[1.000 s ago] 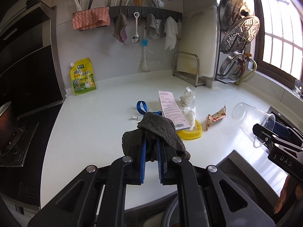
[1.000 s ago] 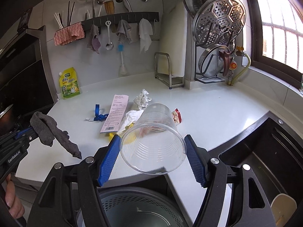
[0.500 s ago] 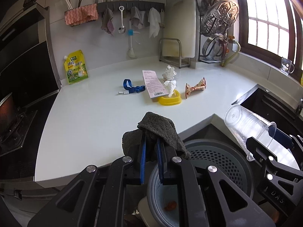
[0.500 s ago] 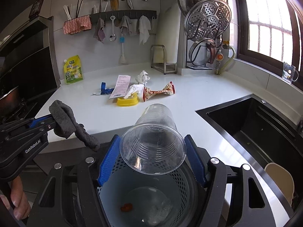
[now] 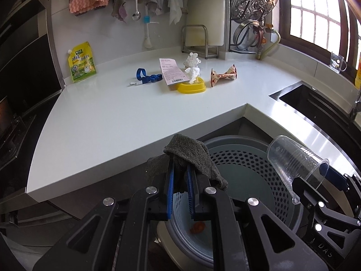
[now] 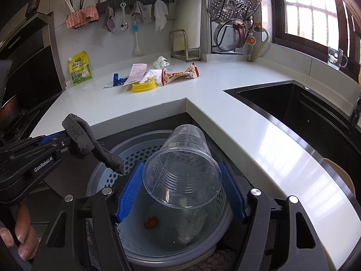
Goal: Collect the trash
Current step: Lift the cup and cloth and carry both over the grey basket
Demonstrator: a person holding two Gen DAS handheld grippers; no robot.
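My left gripper (image 5: 179,176) is shut on a dark grey rag (image 5: 191,155), held over the near left rim of a grey perforated trash basket (image 5: 243,158). The rag also shows in the right wrist view (image 6: 90,142). My right gripper (image 6: 180,180) is shut on a clear plastic cup (image 6: 182,164), held on its side above the basket (image 6: 108,180); the cup also shows in the left wrist view (image 5: 295,164). An orange scrap (image 6: 151,221) and clear plastic lie in the basket.
On the white counter (image 5: 112,117) lie a blue strap (image 5: 149,76), a pink receipt (image 5: 172,71), crumpled tissues (image 5: 192,66), a yellow dish (image 5: 191,87) and a snack wrapper (image 5: 222,76). A yellow pouch (image 5: 81,65) leans on the wall. A black sink (image 6: 304,110) is at right.
Both grippers have pulled back from the counter and lowered over the trash basket, still holding the rag and the cup. The counter items now lie farther away.
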